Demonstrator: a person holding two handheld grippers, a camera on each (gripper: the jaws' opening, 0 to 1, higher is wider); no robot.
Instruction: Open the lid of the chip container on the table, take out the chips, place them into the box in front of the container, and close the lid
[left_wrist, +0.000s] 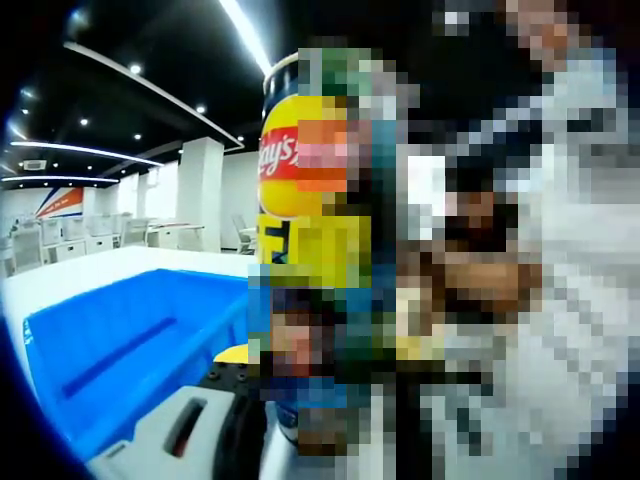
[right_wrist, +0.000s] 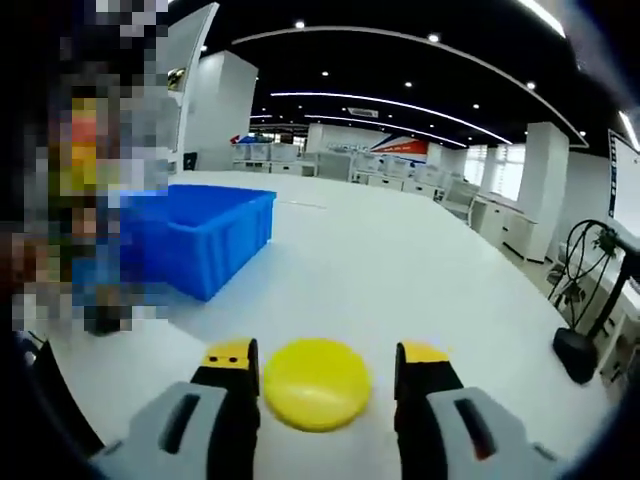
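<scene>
A yellow and blue chip container (left_wrist: 290, 160) stands upright and very close in the left gripper view. It sits between the jaws of my left gripper (left_wrist: 310, 390), whose left finger (left_wrist: 232, 385) presses its side; the other finger is hidden. To its left lies the blue box (left_wrist: 120, 350), seen also in the right gripper view as the blue box (right_wrist: 205, 235). The yellow round lid (right_wrist: 316, 383) lies flat on the white table (right_wrist: 420, 270). My right gripper (right_wrist: 322, 385) is open around it, with a gap on the right side.
A black stand with cables (right_wrist: 585, 330) sits near the table's right edge. White desks and pillars stand far behind. A person (left_wrist: 570, 260) is close on the right of the left gripper view.
</scene>
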